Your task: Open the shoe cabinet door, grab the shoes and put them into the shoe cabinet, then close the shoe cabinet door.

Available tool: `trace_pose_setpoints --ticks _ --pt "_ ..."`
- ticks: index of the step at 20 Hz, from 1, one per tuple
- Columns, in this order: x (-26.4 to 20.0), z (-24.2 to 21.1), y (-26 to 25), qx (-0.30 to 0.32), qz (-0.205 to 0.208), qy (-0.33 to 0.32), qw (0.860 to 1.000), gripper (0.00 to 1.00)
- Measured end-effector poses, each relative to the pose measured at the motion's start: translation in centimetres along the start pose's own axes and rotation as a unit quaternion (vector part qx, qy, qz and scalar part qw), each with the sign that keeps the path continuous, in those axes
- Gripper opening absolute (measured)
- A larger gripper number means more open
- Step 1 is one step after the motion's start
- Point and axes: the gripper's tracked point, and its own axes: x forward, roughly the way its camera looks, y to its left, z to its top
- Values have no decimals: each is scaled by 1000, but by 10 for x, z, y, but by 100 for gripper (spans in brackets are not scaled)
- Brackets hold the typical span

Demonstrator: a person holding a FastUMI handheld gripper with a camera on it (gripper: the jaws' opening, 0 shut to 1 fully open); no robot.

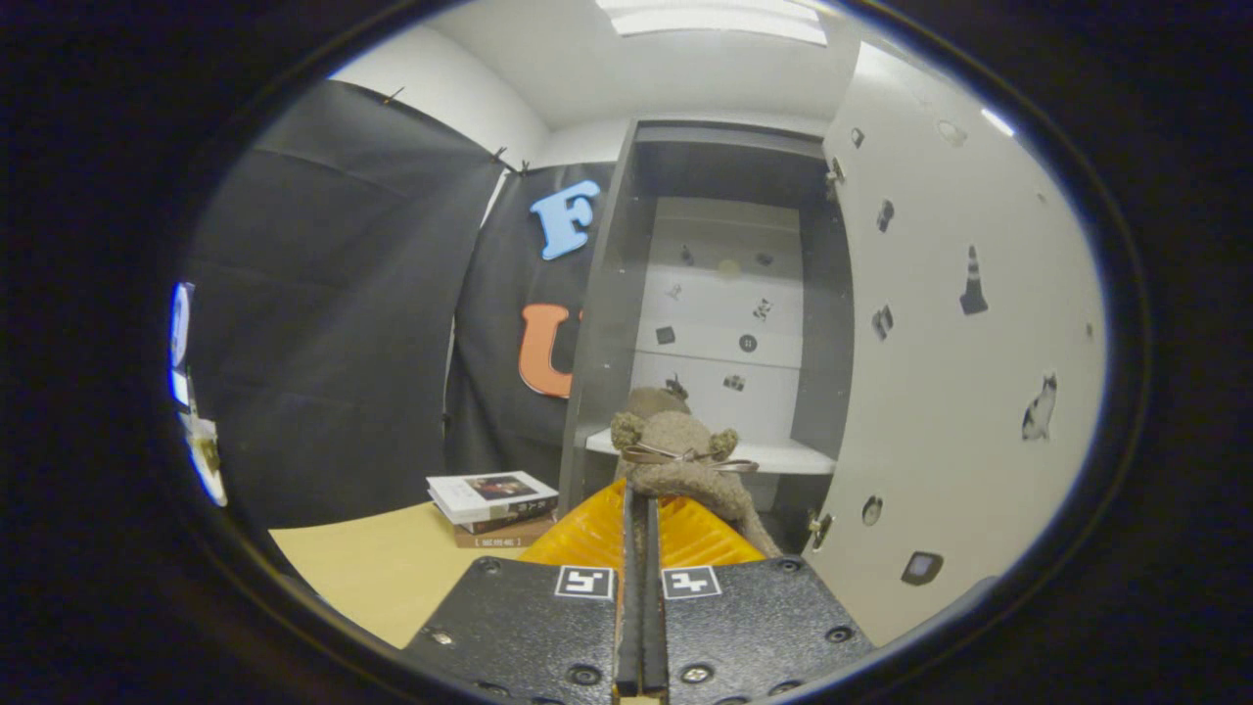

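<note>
One gripper [641, 509] is showing, its two fingers [631, 548] closed tight together on one furry brown slipper [680, 460] bearing one ribbon bow [685, 455]. One shoe cabinet [626, 294] is standing ahead with one door [959, 392] swung open. A stack of books [494, 504] is lying on one table [372, 568], seemingly three, though the lowest is partly hidden

Slipper's lower half lost behind the fingers

The gripper [641, 519] has its fingers pressed together on the plush slipper [675, 455], and they cover the slipper's lower part. The open cabinet door [964, 392] hides the cabinet [719, 294] right side, and its stickers are too small to make out. The books [492, 501] on the worktop [372, 568] carry covers too blurred to read.
</note>
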Motion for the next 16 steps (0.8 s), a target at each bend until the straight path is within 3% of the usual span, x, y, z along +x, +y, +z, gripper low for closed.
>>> trace_pose_setpoints --ticks 8,13,16 --pt "25 113 -28 7 -5 0 1000 5" --pt "63 155 -56 -22 -47 -3 999 5" --pt "95 159 -72 -37 -75 5 997 5"
